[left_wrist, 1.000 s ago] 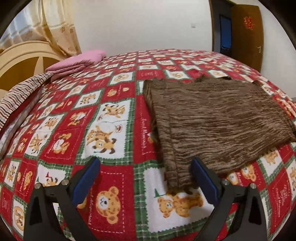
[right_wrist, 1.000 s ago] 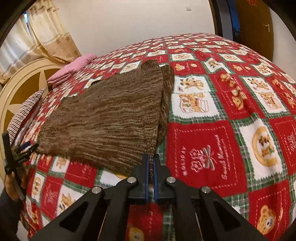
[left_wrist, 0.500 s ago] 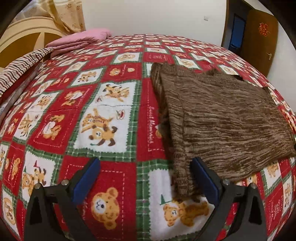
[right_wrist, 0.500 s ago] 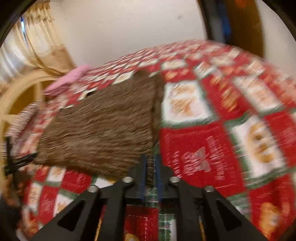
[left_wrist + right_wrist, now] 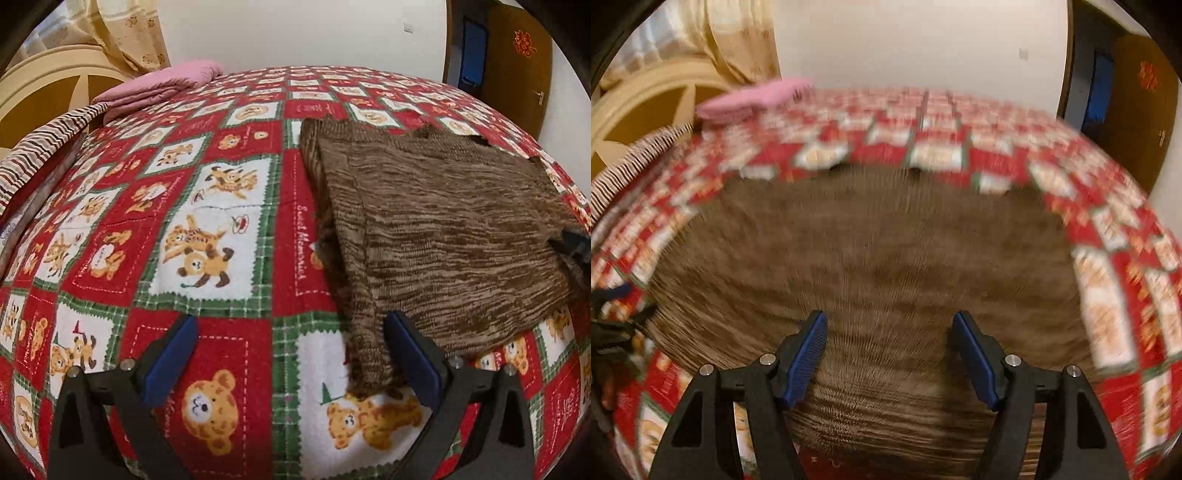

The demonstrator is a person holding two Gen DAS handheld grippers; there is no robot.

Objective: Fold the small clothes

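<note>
the left gripper point(image 5: 291, 354) hovers with jaws wide apart over the bear-print blanket point(image 5: 207, 236). a brown knitted garment point(image 5: 436, 236) lies flat on it, its folded sleeve edge reaching just inside the right finger. a pink pillow point(image 5: 162, 86) sits far back.

Two hand-held grippers, built alike: the left gripper point(image 5: 290, 360) and right gripper point(image 5: 890, 356) each have matte black angular arms with triangular cut-outs, round silver screw heads at the joints, and long blue ribbed pads point(image 5: 807, 360) lining the inner faces of the fingers.
</note>
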